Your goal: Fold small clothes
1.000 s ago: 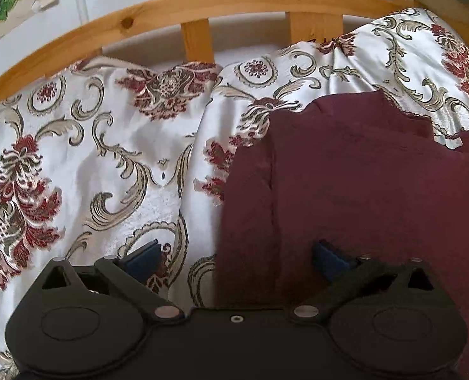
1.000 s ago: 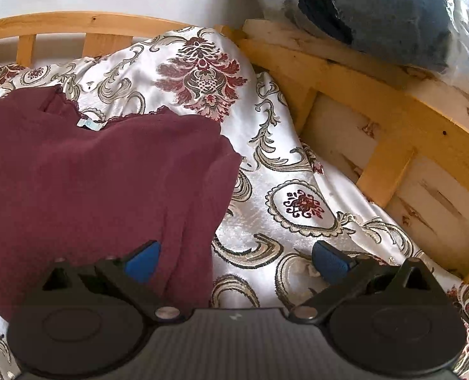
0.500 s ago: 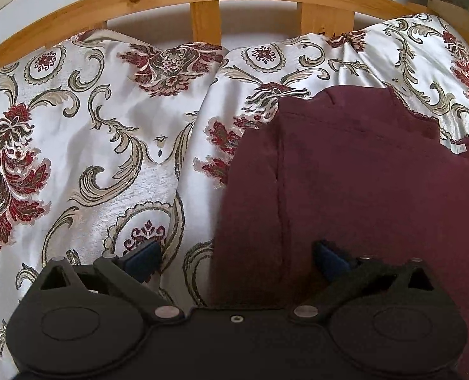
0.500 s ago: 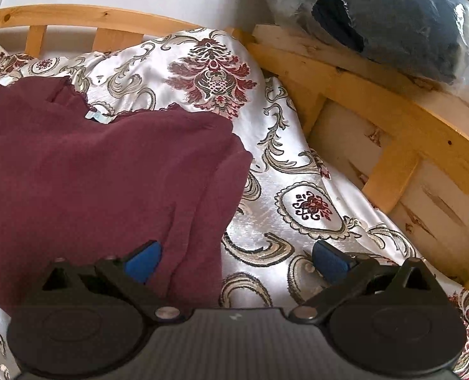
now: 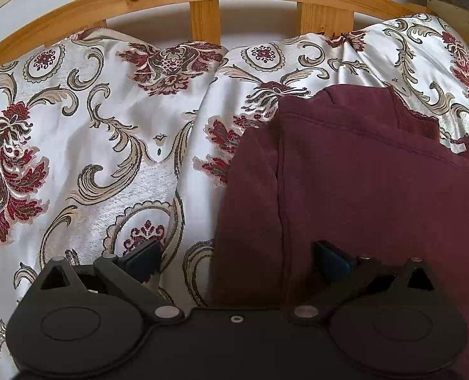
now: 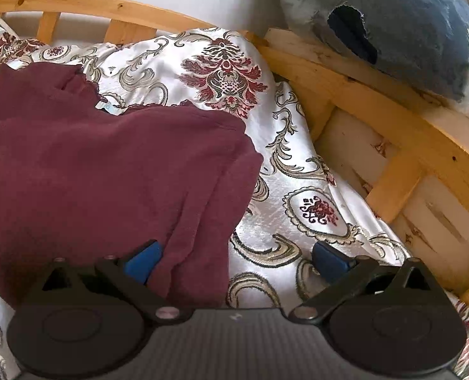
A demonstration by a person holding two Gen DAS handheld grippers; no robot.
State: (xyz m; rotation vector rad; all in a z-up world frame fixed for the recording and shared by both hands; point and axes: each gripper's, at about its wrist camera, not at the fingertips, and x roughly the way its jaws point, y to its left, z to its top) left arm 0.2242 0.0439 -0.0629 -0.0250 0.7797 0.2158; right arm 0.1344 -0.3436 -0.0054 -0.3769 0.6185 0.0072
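The maroon garment (image 5: 361, 190) runs off the right edge of the left wrist view, and off the left edge of the right wrist view (image 6: 92, 174); its near hem hides behind each tool's body. A pale tag (image 6: 107, 107) at mid-left, perhaps a label, is too small to read.

Left gripper (image 5: 236, 259), matte black body, round discs, silver pivot screws, blue pads (image 5: 331, 261), right gripper (image 6: 236, 259) seemingly ribbed grey

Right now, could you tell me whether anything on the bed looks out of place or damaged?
The blue bundle in clear plastic on the wooden frame has a hole in its fabric. The maroon garment lies flat and looks fine.
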